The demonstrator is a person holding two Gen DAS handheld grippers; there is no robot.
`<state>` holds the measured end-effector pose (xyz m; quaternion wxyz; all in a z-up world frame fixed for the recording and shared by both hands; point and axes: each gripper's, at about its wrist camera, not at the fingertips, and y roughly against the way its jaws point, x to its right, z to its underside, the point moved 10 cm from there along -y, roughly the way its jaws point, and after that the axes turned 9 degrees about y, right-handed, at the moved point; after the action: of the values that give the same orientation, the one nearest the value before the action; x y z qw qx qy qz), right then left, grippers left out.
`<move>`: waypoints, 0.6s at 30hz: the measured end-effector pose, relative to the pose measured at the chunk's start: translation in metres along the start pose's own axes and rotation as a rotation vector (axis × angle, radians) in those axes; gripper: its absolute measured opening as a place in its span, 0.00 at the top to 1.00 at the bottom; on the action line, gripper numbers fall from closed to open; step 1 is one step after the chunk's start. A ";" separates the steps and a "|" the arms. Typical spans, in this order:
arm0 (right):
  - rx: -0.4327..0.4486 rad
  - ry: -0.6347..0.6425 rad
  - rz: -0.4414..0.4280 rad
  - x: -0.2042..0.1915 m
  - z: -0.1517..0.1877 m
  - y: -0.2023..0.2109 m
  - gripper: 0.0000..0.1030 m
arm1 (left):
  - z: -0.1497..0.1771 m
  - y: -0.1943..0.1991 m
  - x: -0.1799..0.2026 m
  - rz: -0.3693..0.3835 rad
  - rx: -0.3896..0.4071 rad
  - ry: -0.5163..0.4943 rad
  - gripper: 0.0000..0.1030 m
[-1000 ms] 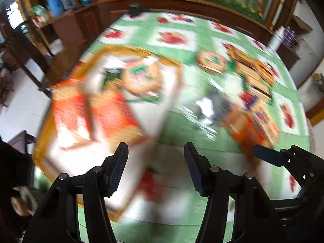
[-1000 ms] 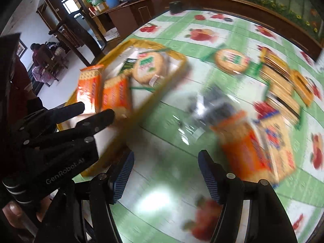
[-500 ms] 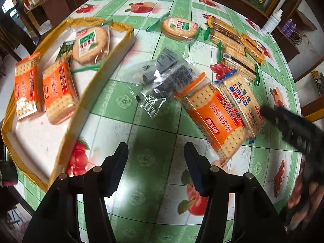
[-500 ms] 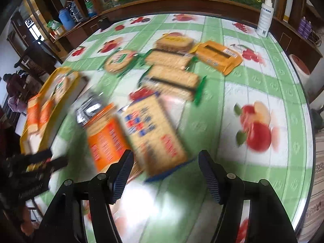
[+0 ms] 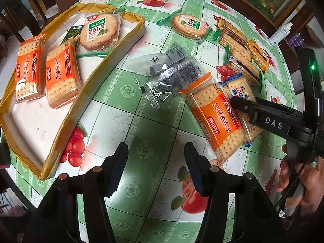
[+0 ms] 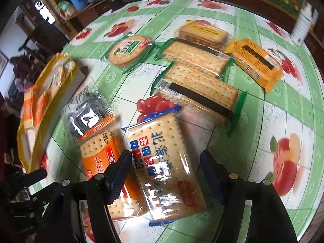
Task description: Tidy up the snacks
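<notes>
The right gripper [image 6: 165, 173], jaws just widened and gripping nothing, straddles the blue-edged cracker pack [image 6: 162, 162] on the tabletop [image 6: 263, 121], long axis parallel to the fingers; left gripper [image 5: 156, 168] empty, farther.

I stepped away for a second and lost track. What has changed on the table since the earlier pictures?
The right gripper swung from beside the tray to over the blue-edged cracker pack; its jaws have just been opening and now straddle that pack without gripping. The left gripper drifted off the tray and hangs open over bare tablecloth. No snack moved: the orange cracker packs remain in the tray.
</notes>
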<state>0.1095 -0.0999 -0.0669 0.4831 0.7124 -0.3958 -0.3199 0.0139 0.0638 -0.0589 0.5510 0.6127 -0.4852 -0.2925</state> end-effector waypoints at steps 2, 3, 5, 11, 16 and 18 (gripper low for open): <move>-0.025 0.016 -0.015 -0.007 -0.001 -0.001 0.30 | -0.001 -0.001 0.002 -0.001 0.003 0.001 0.46; -0.015 0.038 -0.013 -0.010 -0.003 0.001 0.30 | -0.002 -0.002 0.004 -0.004 0.000 0.004 0.46; -0.084 0.063 0.026 -0.009 0.002 -0.009 0.27 | -0.003 -0.004 0.007 0.007 -0.010 0.019 0.46; -0.099 0.075 0.073 0.003 0.008 -0.008 0.42 | -0.008 -0.011 0.022 0.073 -0.072 0.139 0.46; -0.117 0.042 0.116 0.039 0.038 0.007 0.42 | -0.009 -0.022 0.048 0.135 -0.125 0.262 0.46; -0.124 0.036 0.135 0.053 0.055 0.012 0.43 | -0.008 -0.029 0.062 0.157 -0.146 0.316 0.46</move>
<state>0.0863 -0.1728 -0.0771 0.5538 0.6585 -0.4137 -0.2977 0.0513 0.0084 -0.0738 0.6846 0.5694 -0.4166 -0.1833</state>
